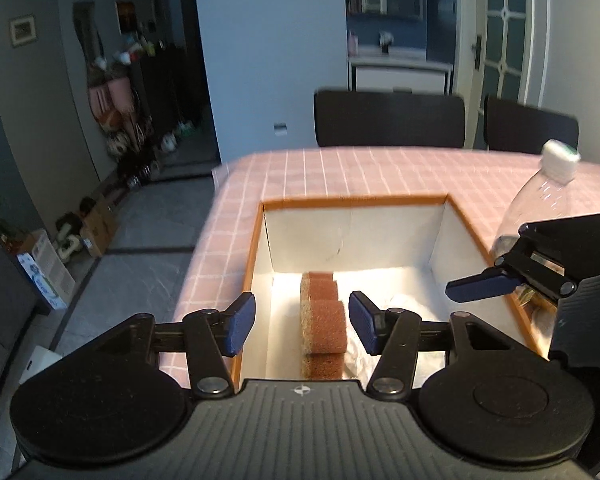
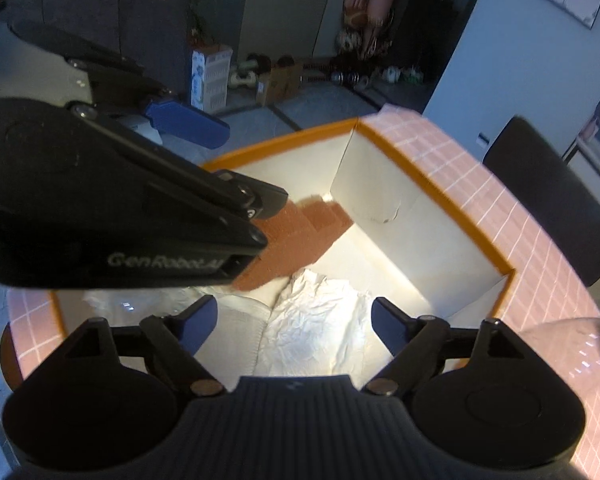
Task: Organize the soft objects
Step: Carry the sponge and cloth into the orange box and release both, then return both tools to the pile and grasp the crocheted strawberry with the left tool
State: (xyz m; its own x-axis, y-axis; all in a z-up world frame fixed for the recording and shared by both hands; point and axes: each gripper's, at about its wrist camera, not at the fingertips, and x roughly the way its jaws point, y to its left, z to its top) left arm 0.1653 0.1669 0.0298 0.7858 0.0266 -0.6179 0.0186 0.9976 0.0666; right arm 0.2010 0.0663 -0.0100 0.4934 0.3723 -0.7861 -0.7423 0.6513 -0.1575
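Left wrist: my left gripper hangs released, jaws empty, above the orange-rimmed box. Brown scouring pads stand on edge along its left wall, row running away from me.

Right wrist: my right gripper is released over crumpled white cloth; room remains toward the right wall.

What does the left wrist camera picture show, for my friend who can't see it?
An open white box with an orange rim sits on a pink checked tablecloth, holding a row of brown sponges. The left gripper hangs open above them, empty. A clear plastic bottle stands to the right.
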